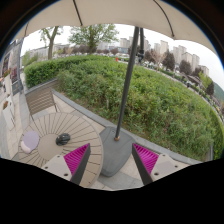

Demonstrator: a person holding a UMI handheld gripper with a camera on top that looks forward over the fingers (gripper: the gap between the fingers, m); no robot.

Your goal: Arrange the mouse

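1. Gripper [112,165] with magenta pads [76,158]: fingers apart, holding nothing.
2. Grey concrete umbrella base [113,152]: between and just ahead of the fingers.
3. Round slatted wooden bench [68,128]: to the left.
4. Small dark computer mouse [63,138]: resting on the bench, beyond the left finger.

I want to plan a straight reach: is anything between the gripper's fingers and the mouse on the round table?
Nothing visible does. The mouse lies on the slatted round table, just beyond the open gripper; the umbrella pole stands aside of that line.
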